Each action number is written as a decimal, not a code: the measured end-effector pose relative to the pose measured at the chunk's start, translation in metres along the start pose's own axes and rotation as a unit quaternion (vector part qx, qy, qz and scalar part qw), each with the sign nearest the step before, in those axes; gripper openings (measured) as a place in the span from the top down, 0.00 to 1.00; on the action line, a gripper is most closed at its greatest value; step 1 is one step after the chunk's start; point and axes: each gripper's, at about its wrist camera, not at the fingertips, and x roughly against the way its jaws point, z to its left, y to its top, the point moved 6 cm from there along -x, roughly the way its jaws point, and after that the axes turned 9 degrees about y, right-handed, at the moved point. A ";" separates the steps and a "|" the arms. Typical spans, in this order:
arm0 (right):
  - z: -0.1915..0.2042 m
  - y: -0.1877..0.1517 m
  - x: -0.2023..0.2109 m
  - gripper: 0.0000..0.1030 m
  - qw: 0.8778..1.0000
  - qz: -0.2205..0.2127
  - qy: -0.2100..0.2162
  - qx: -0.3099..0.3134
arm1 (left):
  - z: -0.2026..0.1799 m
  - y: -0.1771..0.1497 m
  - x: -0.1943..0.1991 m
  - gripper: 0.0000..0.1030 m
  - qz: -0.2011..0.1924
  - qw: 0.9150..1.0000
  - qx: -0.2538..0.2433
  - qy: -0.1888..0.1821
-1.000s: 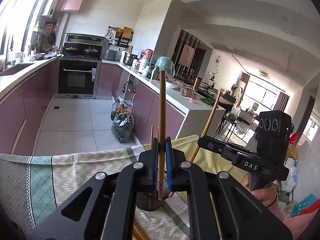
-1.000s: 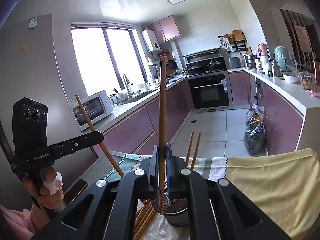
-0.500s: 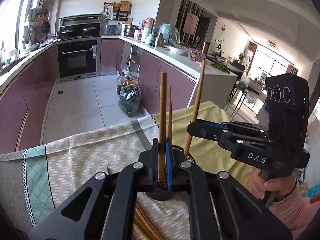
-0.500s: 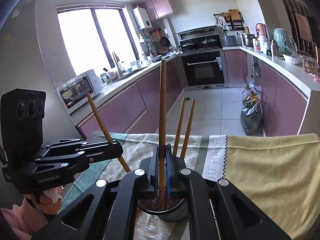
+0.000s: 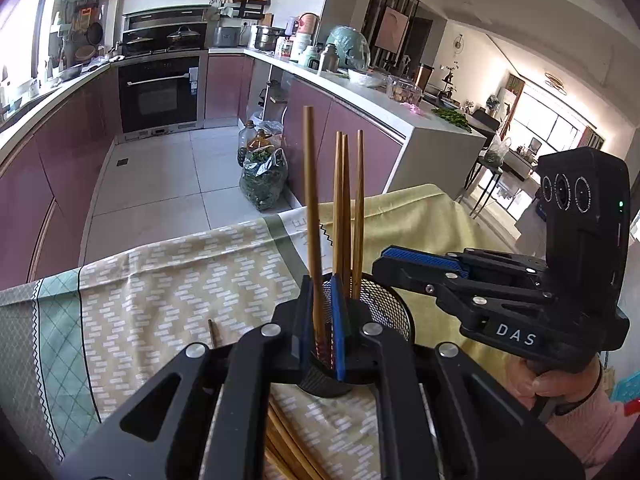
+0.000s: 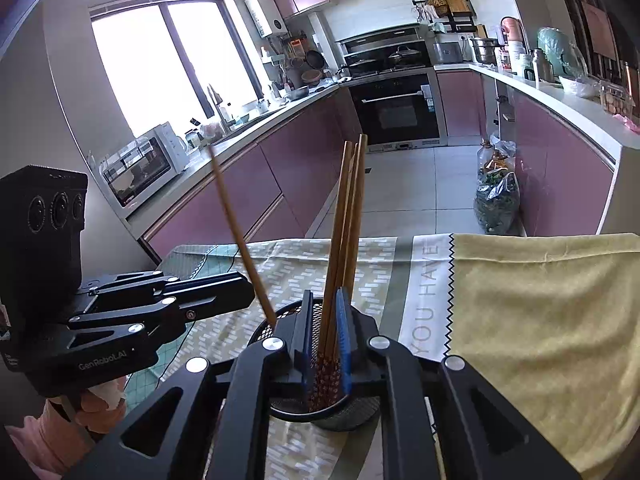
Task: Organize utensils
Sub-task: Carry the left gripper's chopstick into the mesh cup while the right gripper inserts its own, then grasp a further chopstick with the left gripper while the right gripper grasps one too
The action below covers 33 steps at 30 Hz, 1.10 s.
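Note:
A black mesh holder (image 5: 394, 310) (image 6: 262, 326) stands on the patterned tablecloth (image 5: 160, 280). My left gripper (image 5: 322, 278) (image 6: 250, 298) hovers over its rim with its jaws opening. A wooden chopstick (image 5: 310, 200) (image 6: 236, 232) stands between them with its lower end in the holder; it leans on the left pad, with a gap to the right one. My right gripper (image 6: 324, 292) (image 5: 384, 254) is over the holder too, jaws opening. Three chopsticks (image 6: 348, 208) (image 5: 346, 208) stand loose in the holder between its pads.
Several loose chopsticks (image 5: 288, 440) lie on the cloth just in front of the holder, and one more (image 5: 212, 332) lies to its left. A yellow cloth (image 6: 540, 300) covers the table's right part. The table's far edge drops to the kitchen floor.
Both grippers came down over the holder and lowered their chopsticks into it. Both pairs of jaws loosened; the right one's chopstick now stands with the two others.

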 end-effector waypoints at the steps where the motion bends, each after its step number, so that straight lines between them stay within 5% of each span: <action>1: 0.002 0.000 0.002 0.82 1.000 -0.002 0.000 0.002 | 0.002 -0.002 0.001 0.86 -0.001 1.000 0.002 0.005; 3: 0.007 -0.002 0.008 0.72 1.000 -0.009 0.006 0.008 | 0.007 -0.006 0.007 0.85 -0.011 1.000 0.006 0.024; 10: 0.045 -0.027 0.027 0.69 0.997 -0.006 0.055 0.053 | 0.028 -0.038 0.036 0.75 -0.030 0.998 0.007 0.054; 24: 0.059 -0.114 -0.025 0.68 0.989 0.114 0.089 0.017 | 0.032 -0.153 0.013 0.75 0.074 0.996 -0.005 0.047; 33: 0.061 -0.134 -0.038 0.68 0.987 0.138 0.087 0.009 | 0.026 -0.174 -0.004 0.77 0.100 0.994 0.002 0.043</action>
